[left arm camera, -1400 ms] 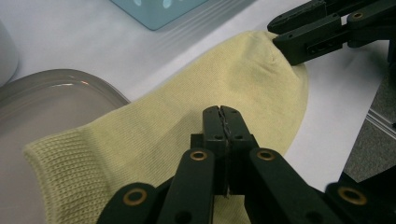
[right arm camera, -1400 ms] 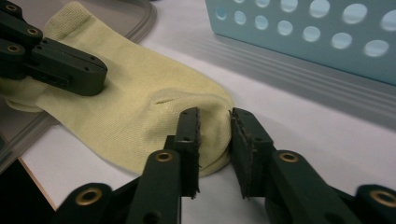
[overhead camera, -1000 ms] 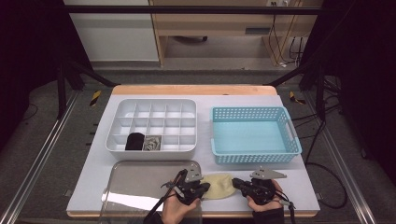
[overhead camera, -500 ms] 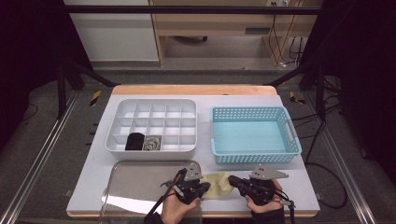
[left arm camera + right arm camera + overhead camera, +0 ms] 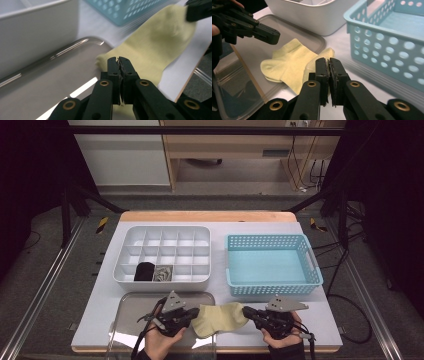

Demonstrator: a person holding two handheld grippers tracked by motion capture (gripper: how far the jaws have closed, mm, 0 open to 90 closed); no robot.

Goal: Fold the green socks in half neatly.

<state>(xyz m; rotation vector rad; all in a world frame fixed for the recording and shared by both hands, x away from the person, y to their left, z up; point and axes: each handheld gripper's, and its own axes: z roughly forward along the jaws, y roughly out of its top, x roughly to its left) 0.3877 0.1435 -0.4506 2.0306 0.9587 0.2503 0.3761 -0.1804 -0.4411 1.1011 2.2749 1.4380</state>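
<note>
No writing, label, brand mark, number or sign can be read in any of the views. The white compartment box [image 5: 165, 252], the light blue basket [image 5: 272, 265], the clear tray [image 5: 127, 320] and the bench [image 5: 220, 227] all show plain, unmarked surfaces. The yellow-and-black striped strips on the floor [image 5: 102, 224], at the upper left and upper right of the bench in the high view, carry no characters.
</note>
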